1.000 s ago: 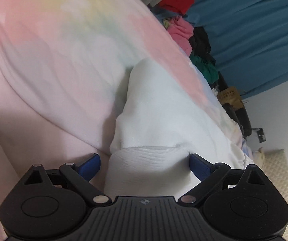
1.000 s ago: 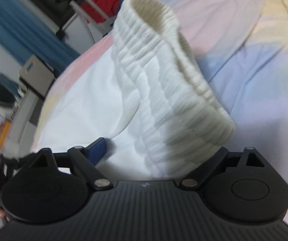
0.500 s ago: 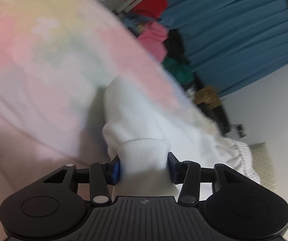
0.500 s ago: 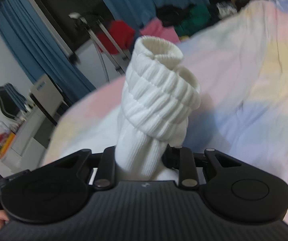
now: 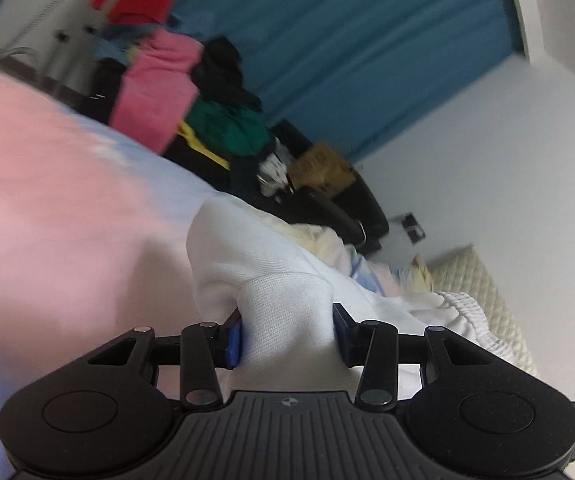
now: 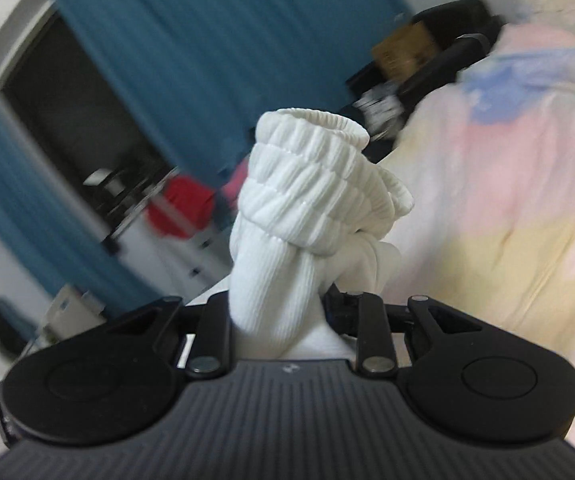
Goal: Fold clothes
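A white garment with a ribbed waistband lies across a pastel tie-dye bedsheet. My left gripper is shut on a bunched fold of its smooth white cloth, which rises between the blue pads. In the right wrist view my right gripper is shut on the ribbed waistband, which stands up in a crumpled column above the fingers. The far end of the garment with its elastic edge trails off to the right in the left wrist view.
A heap of clothes, pink, green and black, sits past the bed's far edge before a blue curtain. A red garment hangs on a rack. A cream quilted surface lies at right. The bedsheet spreads to the right.
Both grippers went from open around the white cloth to shut on it, then lifted and tilted upward, so more of the curtain and room shows now.
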`<control>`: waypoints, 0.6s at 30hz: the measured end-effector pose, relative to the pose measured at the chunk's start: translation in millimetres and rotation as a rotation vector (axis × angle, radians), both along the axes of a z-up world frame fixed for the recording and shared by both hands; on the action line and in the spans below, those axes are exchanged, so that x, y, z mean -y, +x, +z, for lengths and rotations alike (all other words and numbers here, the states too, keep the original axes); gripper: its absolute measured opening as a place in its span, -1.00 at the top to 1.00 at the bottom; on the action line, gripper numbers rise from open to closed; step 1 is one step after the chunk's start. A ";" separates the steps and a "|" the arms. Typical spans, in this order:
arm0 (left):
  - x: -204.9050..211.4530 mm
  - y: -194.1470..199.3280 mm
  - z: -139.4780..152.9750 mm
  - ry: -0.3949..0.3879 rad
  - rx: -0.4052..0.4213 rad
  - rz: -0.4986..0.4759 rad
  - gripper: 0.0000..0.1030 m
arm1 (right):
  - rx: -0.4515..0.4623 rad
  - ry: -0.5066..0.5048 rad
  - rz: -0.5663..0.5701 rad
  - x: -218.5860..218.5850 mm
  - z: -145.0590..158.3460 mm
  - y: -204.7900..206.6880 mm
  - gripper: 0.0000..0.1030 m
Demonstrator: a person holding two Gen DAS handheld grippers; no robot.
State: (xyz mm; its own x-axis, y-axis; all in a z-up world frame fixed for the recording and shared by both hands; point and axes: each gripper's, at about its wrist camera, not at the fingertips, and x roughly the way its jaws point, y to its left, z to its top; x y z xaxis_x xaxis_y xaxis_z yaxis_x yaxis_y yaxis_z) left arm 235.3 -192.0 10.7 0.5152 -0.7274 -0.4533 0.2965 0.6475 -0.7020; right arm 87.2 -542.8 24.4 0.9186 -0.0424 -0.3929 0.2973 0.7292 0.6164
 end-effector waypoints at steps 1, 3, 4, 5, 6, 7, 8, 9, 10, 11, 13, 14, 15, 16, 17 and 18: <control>17.6 9.2 5.7 0.002 0.010 -0.016 0.12 | -0.007 0.001 -0.027 14.5 -1.7 4.7 0.45; 55.4 34.1 -11.5 0.027 0.008 -0.048 0.12 | -0.013 0.012 -0.081 41.0 -11.4 12.0 0.45; 71.5 44.5 -18.5 0.038 0.003 -0.063 0.12 | -0.016 0.026 -0.106 52.0 -19.5 14.9 0.45; 87.7 55.0 -25.5 0.049 -0.001 -0.078 0.12 | -0.022 0.040 -0.132 63.3 -29.8 18.1 0.45; 103.9 65.4 -32.5 0.060 -0.006 -0.093 0.12 | -0.029 0.052 -0.157 72.2 -41.5 20.3 0.45; 114.5 73.9 -43.4 0.071 -0.007 -0.108 0.12 | -0.036 0.060 -0.181 77.4 -55.4 21.0 0.45; 125.1 82.3 -54.3 0.083 -0.008 -0.122 0.12 | -0.043 0.068 -0.202 82.0 -68.9 21.7 0.45; 133.7 90.8 -66.9 0.098 -0.004 -0.137 0.12 | -0.047 0.081 -0.215 84.4 -82.5 21.7 0.45; 142.3 99.4 -79.4 0.113 -0.001 -0.152 0.12 | -0.050 0.099 -0.225 84.7 -97.4 20.6 0.45; 144.1 103.7 -93.1 0.115 -0.010 -0.162 0.12 | -0.051 0.116 -0.234 84.1 -111.8 18.9 0.45; 143.9 105.6 -115.4 0.127 -0.010 -0.180 0.12 | -0.046 0.141 -0.249 79.7 -138.0 13.5 0.45; 142.0 103.2 -123.9 0.137 -0.001 -0.188 0.12 | -0.044 0.152 -0.255 76.6 -149.4 8.8 0.45; 140.0 100.8 -132.4 0.146 0.008 -0.196 0.11 | -0.041 0.168 -0.261 72.8 -160.4 3.6 0.45; 138.1 98.5 -141.0 0.155 0.017 -0.205 0.10 | -0.038 0.185 -0.267 69.0 -171.4 -1.7 0.45; 136.2 96.1 -149.5 0.165 0.026 -0.213 0.08 | -0.041 0.203 -0.274 65.4 -182.3 -6.9 0.45; 134.3 93.7 -158.0 0.174 0.034 -0.222 0.05 | -0.052 0.217 -0.280 62.2 -192.2 -11.1 0.45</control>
